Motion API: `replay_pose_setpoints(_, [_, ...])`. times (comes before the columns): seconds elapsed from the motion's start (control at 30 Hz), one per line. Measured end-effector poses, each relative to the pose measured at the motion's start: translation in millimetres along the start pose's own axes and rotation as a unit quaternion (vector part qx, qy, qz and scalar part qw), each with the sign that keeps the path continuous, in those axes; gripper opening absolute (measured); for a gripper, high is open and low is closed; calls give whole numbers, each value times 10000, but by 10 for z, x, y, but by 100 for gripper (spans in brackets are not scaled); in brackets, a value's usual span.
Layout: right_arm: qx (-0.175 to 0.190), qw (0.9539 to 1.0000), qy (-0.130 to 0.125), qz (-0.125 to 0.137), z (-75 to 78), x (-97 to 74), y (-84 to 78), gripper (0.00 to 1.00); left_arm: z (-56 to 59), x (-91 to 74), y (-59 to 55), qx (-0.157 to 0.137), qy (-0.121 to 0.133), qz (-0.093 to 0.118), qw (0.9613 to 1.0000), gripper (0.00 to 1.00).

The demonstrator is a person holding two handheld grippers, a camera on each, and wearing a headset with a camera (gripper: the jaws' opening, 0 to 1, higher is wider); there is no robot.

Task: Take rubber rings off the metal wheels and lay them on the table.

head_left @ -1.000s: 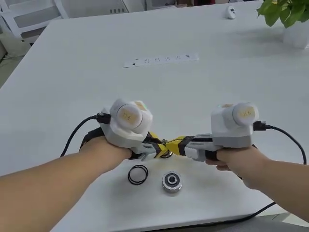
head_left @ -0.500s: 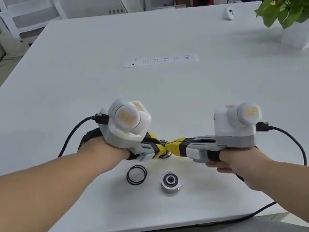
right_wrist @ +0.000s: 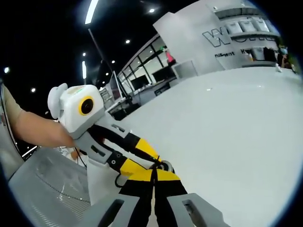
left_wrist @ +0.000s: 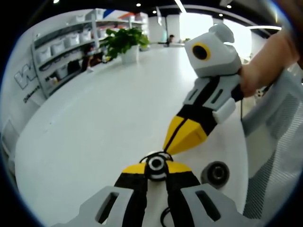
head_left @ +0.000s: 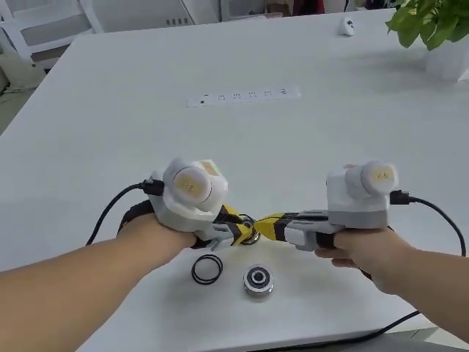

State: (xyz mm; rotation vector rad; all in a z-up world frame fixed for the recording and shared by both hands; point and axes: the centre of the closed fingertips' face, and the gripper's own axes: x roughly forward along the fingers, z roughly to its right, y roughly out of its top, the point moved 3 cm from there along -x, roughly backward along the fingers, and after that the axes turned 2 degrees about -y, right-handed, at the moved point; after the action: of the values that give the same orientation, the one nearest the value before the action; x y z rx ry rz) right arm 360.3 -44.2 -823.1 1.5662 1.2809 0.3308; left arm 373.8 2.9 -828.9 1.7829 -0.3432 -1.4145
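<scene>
My left gripper (head_left: 242, 232) is shut on a small metal wheel (left_wrist: 156, 163), held just above the white table (head_left: 110, 132). My right gripper (head_left: 262, 226) comes in from the right, tip to tip with it. Its yellow jaws (left_wrist: 185, 135) are closed at the wheel's edge, pinching the thin black rubber ring (left_wrist: 161, 153) on it. In the right gripper view the held wheel (right_wrist: 164, 166) sits just past my closed right jaws. Black rubber rings (head_left: 207, 269) lie flat on the table below the grippers. A second metal wheel (head_left: 258, 279) stands beside them.
A white power strip (head_left: 244, 94) lies across the middle of the table. A potted plant (head_left: 432, 22) stands at the far right corner, with a small white object (head_left: 349, 23) near it. Black cables (head_left: 110, 213) trail from both grippers. The table's front edge is close.
The head camera has shifted a little. Both grippers stay tip to tip at the held wheel, with no clear move of the rings or wheel on the table.
</scene>
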Motion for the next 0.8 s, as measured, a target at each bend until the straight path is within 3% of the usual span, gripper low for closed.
replay_pose_setpoints(0.3, [-26, 10000, -14, 8, -20, -14, 23, 0, 37, -89, 18, -60, -46, 110, 9999, 19])
replay_pose_setpoints(0.53, [-49, 10000, -8, 43, -79, -41, 66, 0, 29, -258, 74, 31, -16, 295, 9996, 25])
replay_pose_setpoints(0.8, [-88, 9999, 13, 79, -103, -56, 121, 0, 65, -425, 57, 135, -16, 381, 9992, 35])
